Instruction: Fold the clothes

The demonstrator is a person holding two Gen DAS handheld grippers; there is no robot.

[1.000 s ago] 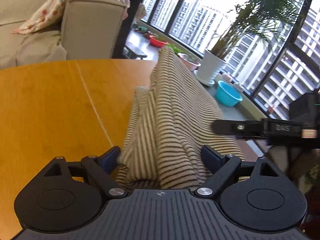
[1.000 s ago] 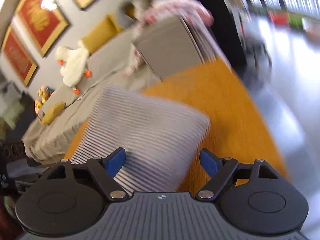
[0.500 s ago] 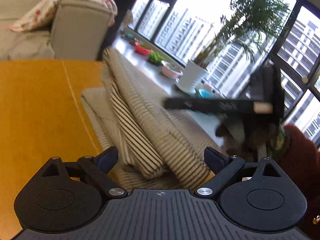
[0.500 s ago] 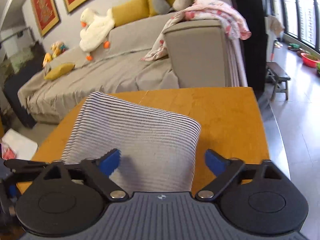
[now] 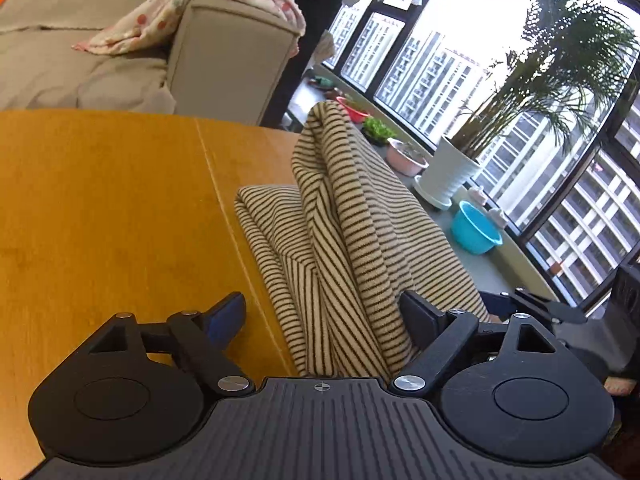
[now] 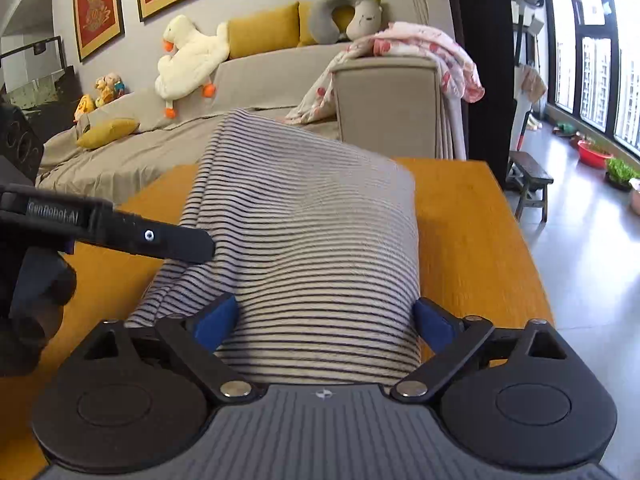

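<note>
A beige garment with dark stripes (image 5: pixel 360 232) lies partly folded on the orange wooden table (image 5: pixel 100 208). One fold rises in a ridge to a peak at the far end. My left gripper (image 5: pixel 322 308) is open, and the cloth runs between its wide-apart fingers without being pinched. The right gripper's black finger (image 5: pixel 536 308) shows low at the right edge of the cloth. In the right wrist view the garment (image 6: pixel 304 232) bulges up between the open right gripper's (image 6: pixel 324 316) fingers. The left gripper's finger (image 6: pixel 172 240) touches the cloth's left side.
A grey sofa (image 6: pixel 260 92) with a flowered blanket (image 6: pixel 420 52), cushions and a plush duck stands behind the table. To the right are tall windows, a potted palm (image 5: pixel 452 176), a blue bowl (image 5: pixel 476 228) and a small dark stool (image 6: pixel 528 184). The table's right edge (image 6: pixel 520 240) lies close to the cloth.
The right gripper's finger has dropped from across the top of the cloth to low at its right edge. The fold now stands higher in the right wrist view. Both grippers stay open.
</note>
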